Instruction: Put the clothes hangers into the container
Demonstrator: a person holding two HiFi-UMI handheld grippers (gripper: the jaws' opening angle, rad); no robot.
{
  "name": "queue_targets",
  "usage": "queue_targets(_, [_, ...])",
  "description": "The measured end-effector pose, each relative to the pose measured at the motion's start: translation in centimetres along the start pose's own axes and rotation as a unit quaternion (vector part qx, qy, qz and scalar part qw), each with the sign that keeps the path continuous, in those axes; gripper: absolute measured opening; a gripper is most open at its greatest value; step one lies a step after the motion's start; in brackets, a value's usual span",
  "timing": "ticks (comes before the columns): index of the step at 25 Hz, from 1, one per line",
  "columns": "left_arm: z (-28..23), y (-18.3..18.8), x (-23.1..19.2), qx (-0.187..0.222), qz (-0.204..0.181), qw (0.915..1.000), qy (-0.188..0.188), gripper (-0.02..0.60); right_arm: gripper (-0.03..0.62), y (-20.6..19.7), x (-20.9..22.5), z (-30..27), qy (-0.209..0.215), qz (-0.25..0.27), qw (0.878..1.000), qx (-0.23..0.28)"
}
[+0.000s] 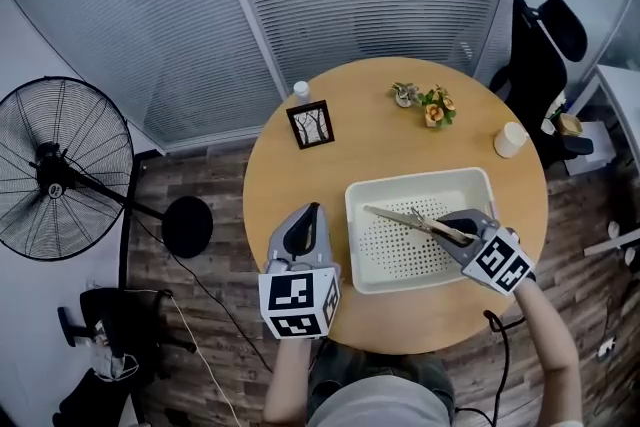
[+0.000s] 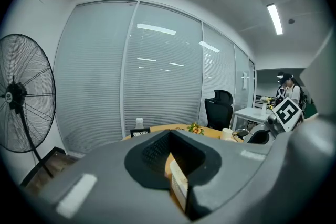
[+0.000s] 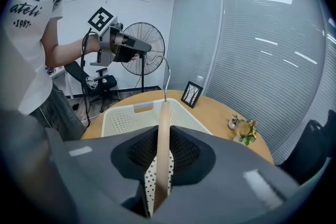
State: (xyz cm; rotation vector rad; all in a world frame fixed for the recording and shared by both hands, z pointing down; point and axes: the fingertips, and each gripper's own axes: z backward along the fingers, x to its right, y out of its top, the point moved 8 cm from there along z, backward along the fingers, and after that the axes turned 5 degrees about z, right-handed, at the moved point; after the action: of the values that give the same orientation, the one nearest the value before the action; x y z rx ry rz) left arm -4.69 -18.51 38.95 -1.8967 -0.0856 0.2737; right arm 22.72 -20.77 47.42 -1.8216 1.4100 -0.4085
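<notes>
A white perforated basket (image 1: 368, 199) sits on the round wooden table (image 1: 380, 145), at its near right. My right gripper (image 1: 452, 231) is shut on a wooden clothes hanger (image 1: 408, 218), which lies level over the basket's inside. In the right gripper view the hanger (image 3: 164, 128) runs straight out from between the jaws, with its metal hook (image 3: 167, 75) over the basket (image 3: 131, 113). My left gripper (image 1: 314, 210) is held above the table just left of the basket, shut with nothing in it. Its camera sees only a sliver of the basket (image 2: 178, 182) past the jaws.
At the table's far side stand a small picture frame (image 1: 310, 124), a white bottle (image 1: 301, 90), potted flowers (image 1: 436, 107) and a white cup (image 1: 510, 139). A standing fan (image 1: 60, 170) is on the floor to the left, a black office chair (image 1: 540, 65) at right.
</notes>
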Motion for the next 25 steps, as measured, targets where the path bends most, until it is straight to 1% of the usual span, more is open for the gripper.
queue_targets(6, [-0.2,-0.2,0.0,-0.003,0.004,1.0,-0.002,0.002,0.084,-0.2,0.2,-0.9,-0.007,-0.004,1.0,0.008])
queue_targets(11, [-0.4,-0.1,-0.2,-0.004,0.005,1.0,-0.005,0.0,0.086,-0.5,0.4,-1.2,-0.004,-0.014,1.0,0.014])
queue_targets(16, [-0.6,-0.2,-0.4,-0.007,0.006,0.9999,-0.006,0.002,0.087,-1.3,-0.2,-1.3,0.003,-0.004,1.0,-0.014])
queue_targets(20, [-0.8,-0.3,-0.3,-0.008,0.005,0.9999,-0.009,0.002,0.089,-1.4,-0.6,-1.4,0.006,-0.01,1.0,-0.016])
queue_targets(22, [-0.8,-0.4,-0.3,-0.009,0.005,0.9999,-0.011,0.001,0.089,-1.3,-0.5,-1.4,0.009,-0.019,1.0,-0.015])
queue_targets(25, [-0.8,-0.5,-0.2,-0.01,0.004,0.9999,-0.012,0.002,0.098,-1.2,-0.3,-1.1,0.019,-0.057,0.998,0.004])
